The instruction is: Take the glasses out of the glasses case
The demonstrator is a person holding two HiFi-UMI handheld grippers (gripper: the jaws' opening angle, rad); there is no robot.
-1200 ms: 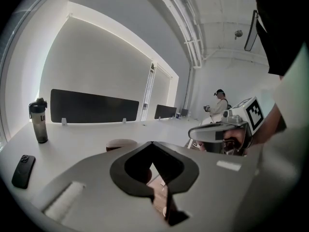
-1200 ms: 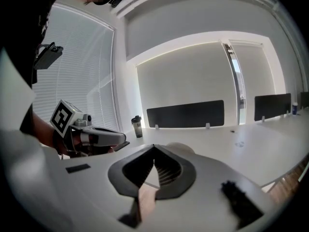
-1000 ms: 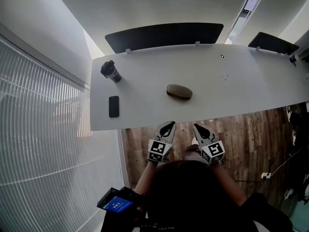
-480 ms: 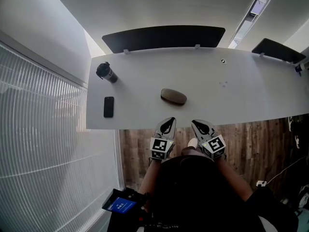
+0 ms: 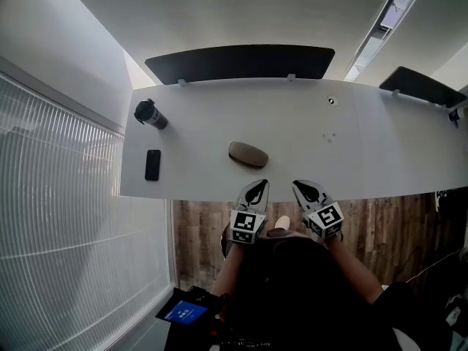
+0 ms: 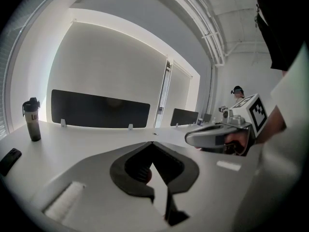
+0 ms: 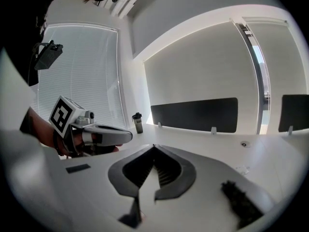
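A long white table (image 5: 380, 159) is seen over wood-plank flooring (image 5: 197, 232). Dark divider panels (image 5: 241, 62) are fixed along its far edge, and a pale wall (image 5: 219, 13) is seen beyond. The left side is closed off by white slatted blinds (image 5: 66, 218). A bright strip (image 5: 387, 17) is seen at upper right.

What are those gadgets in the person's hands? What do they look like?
Two matching tools. The left hand-held gripper and the right hand-held gripper each have a pale grey body, black pointed jaws ribbed on the inside, and a white cube printed with black square markers. The person wears dark clothing.
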